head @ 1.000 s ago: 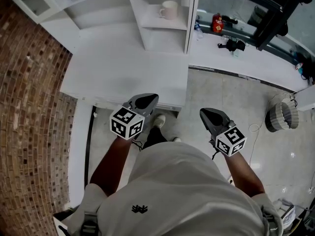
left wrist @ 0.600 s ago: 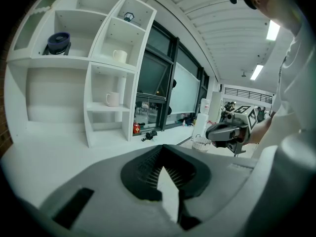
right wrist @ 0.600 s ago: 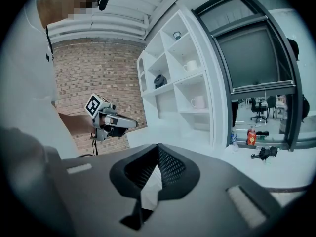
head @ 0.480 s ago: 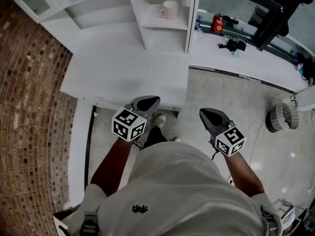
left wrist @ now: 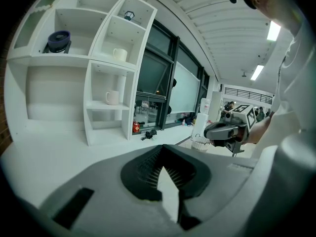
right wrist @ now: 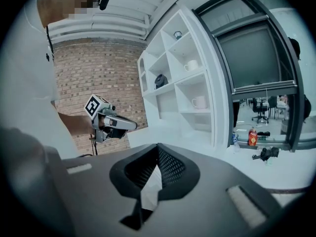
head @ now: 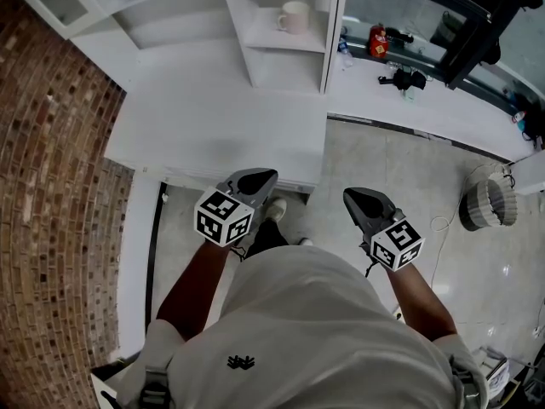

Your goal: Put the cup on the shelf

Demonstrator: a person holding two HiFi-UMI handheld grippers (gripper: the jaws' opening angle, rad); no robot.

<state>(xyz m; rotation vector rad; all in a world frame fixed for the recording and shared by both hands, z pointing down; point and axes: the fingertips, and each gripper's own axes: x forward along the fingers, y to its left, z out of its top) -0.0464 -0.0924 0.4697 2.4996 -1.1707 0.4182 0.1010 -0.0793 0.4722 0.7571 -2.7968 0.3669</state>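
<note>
Brick wall [head: 51,186] at far left; we see nothing of the task there.

Tabletop [head: 213,118] is white and bare in the head view.

Left tongs [head: 261,177] hang over the near edge of the tabletop, pointing at the shelf [head: 334,32]. The jaws are closed tip to tip with nothing between them.

Cup [head: 293,17] stands upright in a middle compartment of the shelf, handle to the left, well apart from both tongs. The left gripper view shows a second cup [left wrist: 120,54] in the compartment above. We cannot tell which one the task means.

Right tongs [head: 356,198] are out over the floor, right of the tabletop. They are also closed on nothing.

Basket [head: 490,203] sits on the floor at far right.

Judgement: with both tongs empty and held low near the body, the placement looks done, and this reads as a resting pose.
</note>
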